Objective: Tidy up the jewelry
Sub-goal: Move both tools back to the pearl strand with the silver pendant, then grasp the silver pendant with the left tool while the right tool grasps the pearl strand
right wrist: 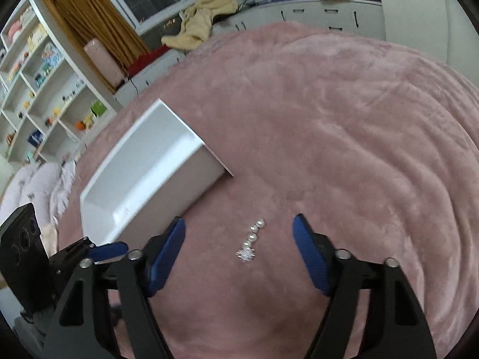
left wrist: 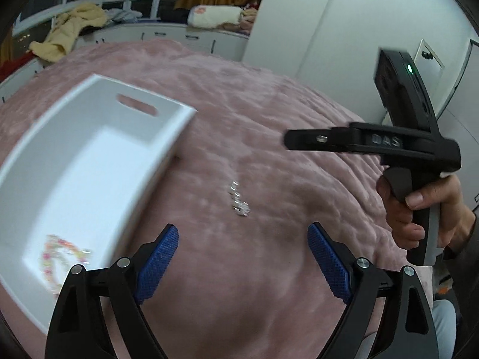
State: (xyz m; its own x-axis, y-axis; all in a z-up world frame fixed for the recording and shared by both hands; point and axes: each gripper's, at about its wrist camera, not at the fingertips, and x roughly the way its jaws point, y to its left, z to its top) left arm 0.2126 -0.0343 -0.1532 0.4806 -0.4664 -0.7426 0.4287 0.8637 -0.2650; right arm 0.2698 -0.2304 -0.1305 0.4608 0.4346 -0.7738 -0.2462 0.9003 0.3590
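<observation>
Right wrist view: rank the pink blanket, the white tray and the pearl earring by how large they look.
1. pink blanket, filling most of the view
2. white tray
3. pearl earring, tiny, between the open jaws of the right gripper

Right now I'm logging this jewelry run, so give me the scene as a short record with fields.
surface: pink blanket
container: white tray, on the blanket
in tray: colorful beaded bracelet
loose item: silver pearl piece, on blanket beside tray
left gripper: jaws open, empty
right gripper: jaws open, empty, pearl piece ahead between them
</observation>
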